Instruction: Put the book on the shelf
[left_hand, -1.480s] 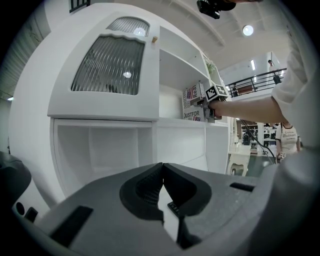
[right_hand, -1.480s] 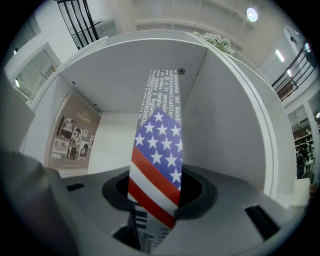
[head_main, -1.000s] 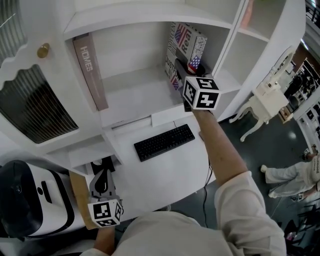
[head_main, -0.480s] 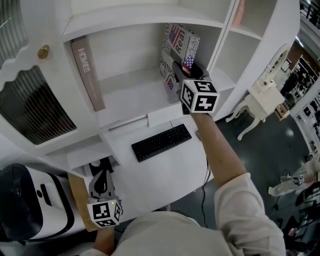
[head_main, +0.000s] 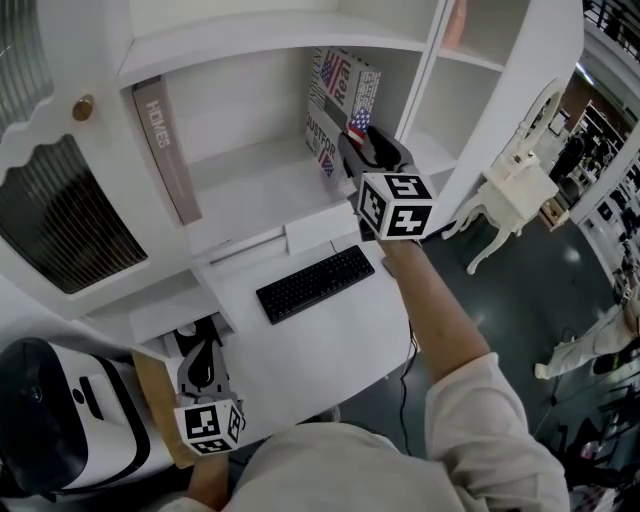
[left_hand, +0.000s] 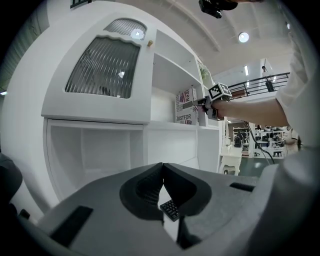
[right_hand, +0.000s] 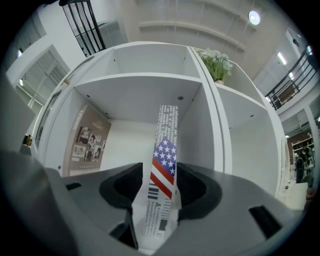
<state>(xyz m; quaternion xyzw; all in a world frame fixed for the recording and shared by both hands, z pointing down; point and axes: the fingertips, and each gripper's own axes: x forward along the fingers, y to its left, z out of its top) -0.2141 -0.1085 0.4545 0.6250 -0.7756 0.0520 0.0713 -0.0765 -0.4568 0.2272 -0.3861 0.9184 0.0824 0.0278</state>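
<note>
A white book with a stars-and-stripes cover (head_main: 340, 100) (right_hand: 162, 175) stands upright inside the open white shelf (head_main: 250, 185), near its right wall. My right gripper (head_main: 362, 140) (right_hand: 159, 187) is shut on the book's spine edge, which runs up between its jaws in the right gripper view. The left gripper (head_main: 203, 362) (left_hand: 161, 186) hangs low at the left by the desk's front edge, shut with nothing between its jaws. In the left gripper view the book (left_hand: 187, 105) and the right gripper (left_hand: 215, 95) show far off at the shelf.
A brown book marked HOMES (head_main: 165, 150) (right_hand: 86, 140) leans against the shelf's left wall. A black keyboard (head_main: 315, 282) lies on the white desk (head_main: 330, 345). A cabinet door with ribbed glass (head_main: 60, 215) stands at the left. A potted plant (right_hand: 216, 62) tops the shelf.
The right gripper and the book have shifted slightly left and deeper in the picture. The left gripper has stayed in place.
</note>
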